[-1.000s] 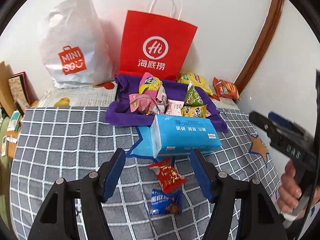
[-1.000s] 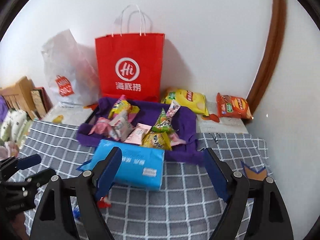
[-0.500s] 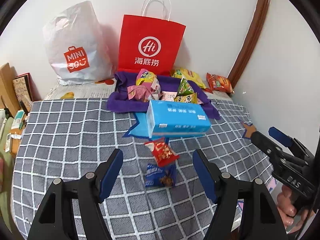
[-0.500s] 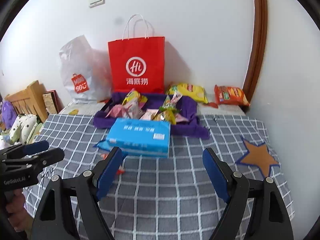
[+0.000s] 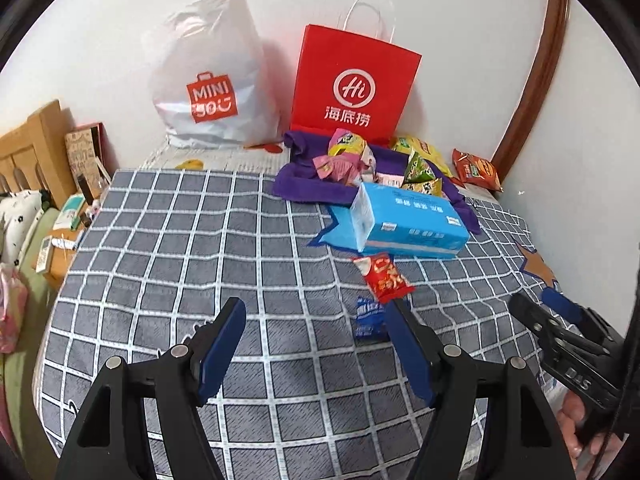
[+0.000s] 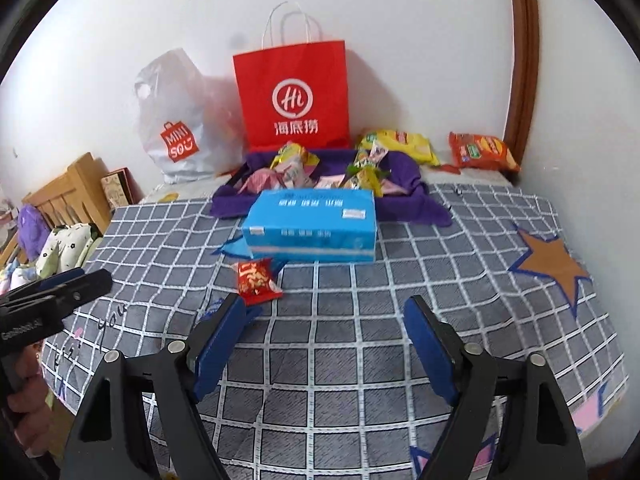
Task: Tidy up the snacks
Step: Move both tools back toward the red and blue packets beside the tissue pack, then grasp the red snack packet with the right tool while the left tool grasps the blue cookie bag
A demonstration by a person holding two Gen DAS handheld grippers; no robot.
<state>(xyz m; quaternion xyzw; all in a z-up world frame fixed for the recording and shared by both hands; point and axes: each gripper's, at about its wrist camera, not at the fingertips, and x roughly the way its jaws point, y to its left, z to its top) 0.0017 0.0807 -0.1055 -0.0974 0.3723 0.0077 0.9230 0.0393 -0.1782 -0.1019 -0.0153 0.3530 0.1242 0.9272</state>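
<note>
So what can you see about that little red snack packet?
The red packet is a small crinkly foil-like pouch with white and gold lettering, sealed ends, puffed and unopened as far as shows. It lies flat, skewed, on the checked blanket, just in front of the blue tissue box, a blue packet nearer. Neither gripper touches it.

Both wrist views look down across the checked bedspread [image 5: 168, 240] (side by side) toward the wall [image 6: 400, 40].

— What's hard to make out?
— The blue snack packet [image 6: 214, 307] — the right gripper's left finger [image 6: 224, 336] covers nearly all of it.
— And at the back?
— The wrappers heaped on the purple cloth [image 6: 408, 192] are too small to read.
</note>
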